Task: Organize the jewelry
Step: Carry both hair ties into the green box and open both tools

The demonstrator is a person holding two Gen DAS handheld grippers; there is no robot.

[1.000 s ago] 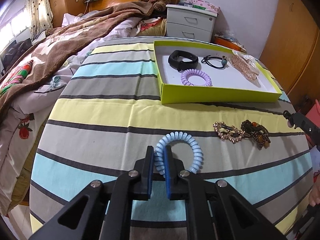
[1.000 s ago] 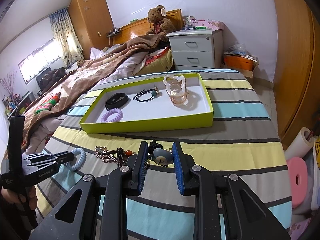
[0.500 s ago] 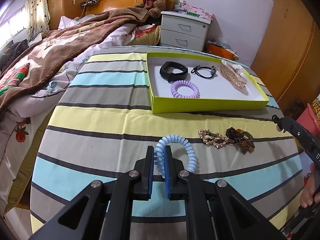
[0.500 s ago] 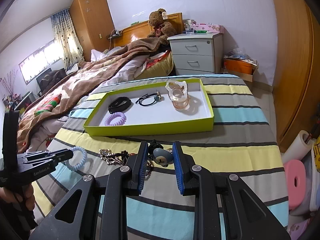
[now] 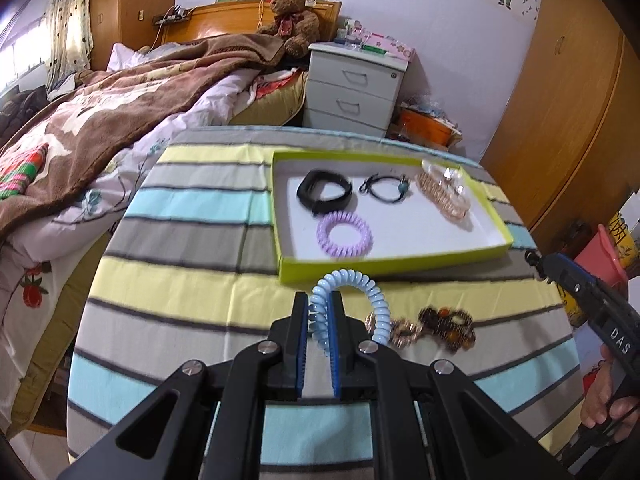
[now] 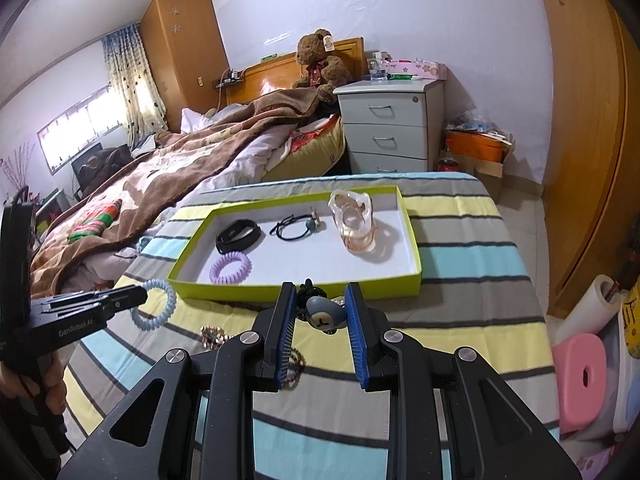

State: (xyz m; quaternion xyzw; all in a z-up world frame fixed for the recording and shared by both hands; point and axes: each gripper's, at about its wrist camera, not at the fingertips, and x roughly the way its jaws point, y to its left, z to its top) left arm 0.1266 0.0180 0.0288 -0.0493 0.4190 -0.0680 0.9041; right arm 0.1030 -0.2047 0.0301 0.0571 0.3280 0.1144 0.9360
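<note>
While our left gripper (image 5: pixel 319 308) clamps the blue coil (image 5: pixel 352 302) above the striped cloth (image 5: pixel 192 292), just short of the tray (image 5: pixel 384 266), our right gripper (image 6: pixel 320 312) holds its jaws apart around a bear tie (image 6: pixel 323 314) (contact unclear). Two clips (image 5: pixel 432 326) lie on the cloth beside the coil.

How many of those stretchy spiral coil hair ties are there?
2. The purple spiral coil hair tie lies in the lime-green tray; the pale blue spiral coil hair tie is clamped in the left gripper.
</note>
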